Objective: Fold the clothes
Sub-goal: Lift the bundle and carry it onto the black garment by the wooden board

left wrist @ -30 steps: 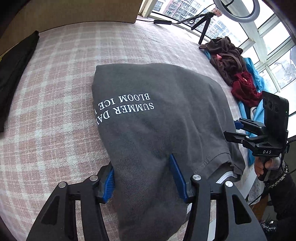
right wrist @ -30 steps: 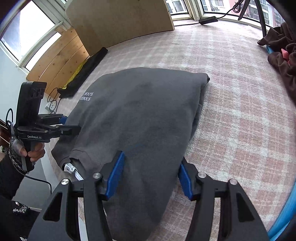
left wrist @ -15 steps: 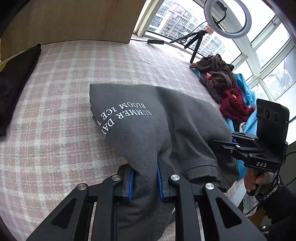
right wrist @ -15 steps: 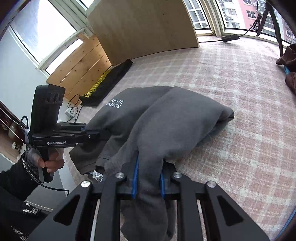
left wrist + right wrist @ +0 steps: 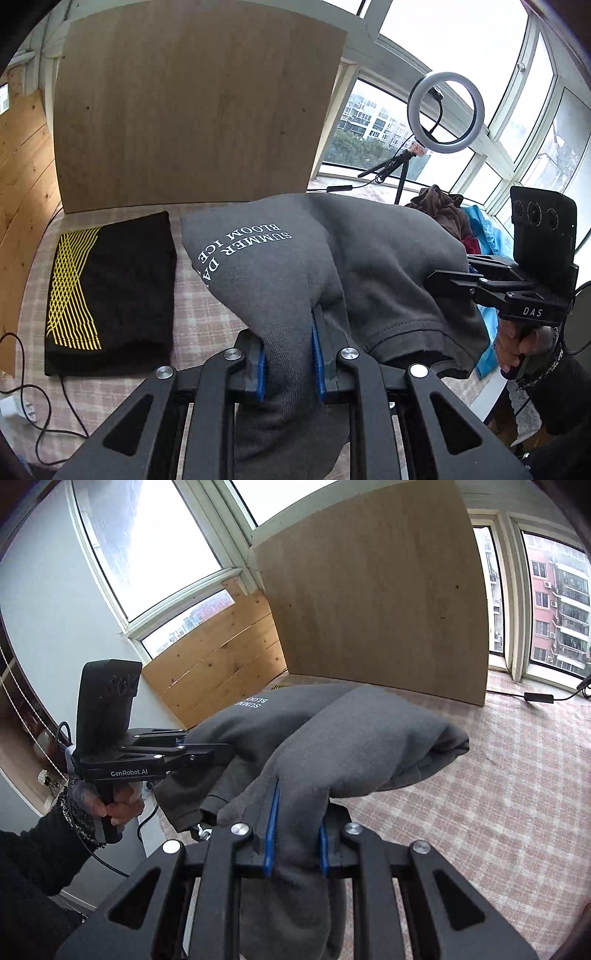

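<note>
Left gripper (image 5: 289, 363) clamped on a near fold of grey T-shirt (image 5: 373, 258); right gripper (image 5: 295, 843) likewise pinching it, cloth lifted over checked bedcover (image 5: 517, 794). Farther left, folded black garment (image 5: 110, 291) flat on the cover. Far right, loose clothes pile (image 5: 443, 210). No containers visible.

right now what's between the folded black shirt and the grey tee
In the left wrist view, only a narrow strip of bare checked bedcover separates the folded black shirt from the grey tee.
</note>
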The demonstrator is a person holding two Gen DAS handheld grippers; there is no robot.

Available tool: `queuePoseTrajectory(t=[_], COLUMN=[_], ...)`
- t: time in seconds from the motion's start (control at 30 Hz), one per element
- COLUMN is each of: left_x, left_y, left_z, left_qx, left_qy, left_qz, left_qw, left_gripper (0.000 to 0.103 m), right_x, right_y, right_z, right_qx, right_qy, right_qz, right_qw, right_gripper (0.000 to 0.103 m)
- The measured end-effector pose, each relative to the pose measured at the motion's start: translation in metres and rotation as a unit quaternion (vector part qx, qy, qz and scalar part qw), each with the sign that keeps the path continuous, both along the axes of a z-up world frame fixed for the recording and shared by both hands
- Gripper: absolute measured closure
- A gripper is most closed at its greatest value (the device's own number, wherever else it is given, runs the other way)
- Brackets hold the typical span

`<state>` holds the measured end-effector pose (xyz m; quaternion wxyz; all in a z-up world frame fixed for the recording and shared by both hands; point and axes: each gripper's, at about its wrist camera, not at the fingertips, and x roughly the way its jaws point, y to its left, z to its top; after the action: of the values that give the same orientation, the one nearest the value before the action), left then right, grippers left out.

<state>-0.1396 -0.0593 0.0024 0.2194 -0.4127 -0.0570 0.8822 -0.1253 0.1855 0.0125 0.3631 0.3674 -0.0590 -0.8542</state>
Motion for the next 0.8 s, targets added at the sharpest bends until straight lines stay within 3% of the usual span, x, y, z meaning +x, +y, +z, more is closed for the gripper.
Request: queuePoseTrajectory(t=[0.2,0.4,0.57,0.8], left_x=[-0.028,-0.067,-0.089,-0.112], left_y=[-0.104,-0.173,-0.198,-0.222], left_z=[0.025,0.013,-0.011,-0.048], left_qx=[-0.017,-0.033,-0.035,-0.03], left_qy=[0.023,0.016,0.004,-0.022], left_qz=[0.028,0.052,0.053,0.042], left_qw=[0.9992,0.998,0.998,0.9985], left_gripper=[0.086,0.086,0.086,0.086], right_x=[-0.052,-0.104,-0.133,-0.155], right_y=[-0.103,-0.185,-0.217,-0.226], right_z=[0.019,0.008,-0.016,-0.052], right_qx=[-0.016,-0.008,-0.004,-0.002], right_qy=[0.008,-0.002,-0.022,-0.05], right_qz=[0.01,0.009,0.008,0.003], right_qw=[1.0,1.0,1.0,0.999], right_gripper=[0.086,0.086,0.086,0.086])
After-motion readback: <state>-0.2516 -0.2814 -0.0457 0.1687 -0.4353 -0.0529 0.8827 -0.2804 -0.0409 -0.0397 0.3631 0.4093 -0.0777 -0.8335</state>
